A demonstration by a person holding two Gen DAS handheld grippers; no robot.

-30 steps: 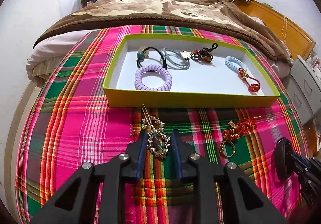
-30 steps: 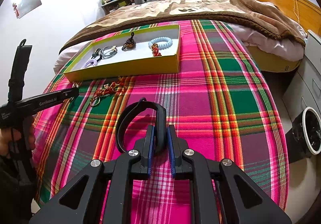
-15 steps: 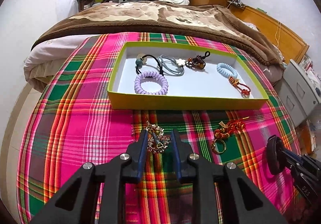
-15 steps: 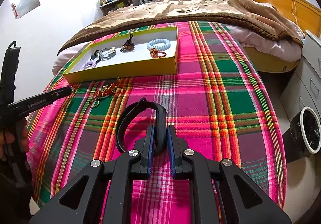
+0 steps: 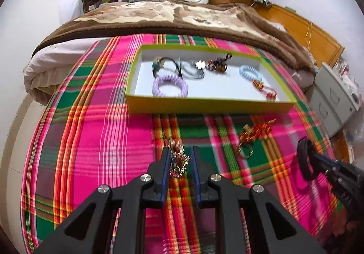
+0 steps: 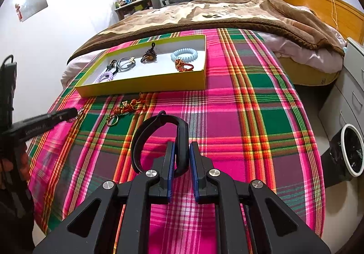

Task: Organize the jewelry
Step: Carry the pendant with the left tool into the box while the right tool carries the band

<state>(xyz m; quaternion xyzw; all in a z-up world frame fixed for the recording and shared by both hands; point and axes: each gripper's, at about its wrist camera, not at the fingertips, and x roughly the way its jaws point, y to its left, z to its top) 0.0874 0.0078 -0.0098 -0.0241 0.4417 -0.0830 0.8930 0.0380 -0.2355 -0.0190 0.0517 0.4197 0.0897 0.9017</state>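
A yellow-green tray point(image 5: 211, 105) point(image 6: 145, 84) with a white floor lies on the plaid cloth and holds several hair ties and bracelets, among them a purple coil tie point(image 5: 170, 86). My left gripper point(image 5: 180, 156) is shut on a gold chain ornament point(image 5: 178, 161) and holds it above the cloth, short of the tray; it also shows in the right wrist view point(image 6: 76, 113). My right gripper point(image 6: 182, 151) is shut on a black bracelet band point(image 6: 159, 138), low over the cloth. A red-and-gold keyring charm point(image 5: 253, 135) point(image 6: 126, 109) lies on the cloth before the tray.
The plaid cloth point(image 5: 91, 135) covers a round surface at the foot of a bed with a brown blanket point(image 5: 182, 17). A grey drawer cabinet point(image 5: 334, 99) and a bin point(image 6: 351, 149) stand at the right.
My left gripper has lifted the gold chain ornament off the cloth and drawn back from the tray. My right gripper still holds the black band in the same place.
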